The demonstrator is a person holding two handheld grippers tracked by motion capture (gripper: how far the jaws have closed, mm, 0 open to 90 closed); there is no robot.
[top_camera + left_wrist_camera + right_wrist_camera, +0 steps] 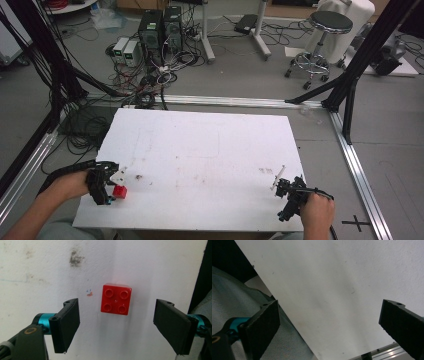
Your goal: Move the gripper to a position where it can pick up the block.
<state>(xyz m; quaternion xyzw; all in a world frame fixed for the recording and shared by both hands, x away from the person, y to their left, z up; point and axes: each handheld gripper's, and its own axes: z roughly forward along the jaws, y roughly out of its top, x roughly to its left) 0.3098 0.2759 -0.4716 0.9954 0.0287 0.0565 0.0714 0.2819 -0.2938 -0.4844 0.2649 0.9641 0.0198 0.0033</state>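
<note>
A small red four-stud brick (119, 191) lies on the white table (210, 150) near its front left corner. My left gripper (111, 194) hovers right at it, open. In the left gripper view the brick (115, 299) lies flat between and a little beyond the two wide-apart black jaws, touching neither; the gripper (122, 327) holds nothing. At the front right corner my right gripper (286, 197) is held over the table edge. In the right gripper view its jaws stand wide apart with bare white table (342, 290) between them, so the gripper (337, 325) is open and empty.
Dark smudges mark the table near the brick (138, 176) and toward the right (266, 170). Beyond the table are computer towers (160, 30), tangled cables, a stool (322, 40) and black frame posts (360, 55). Aluminium rails (360, 175) run along the floor at the table's right.
</note>
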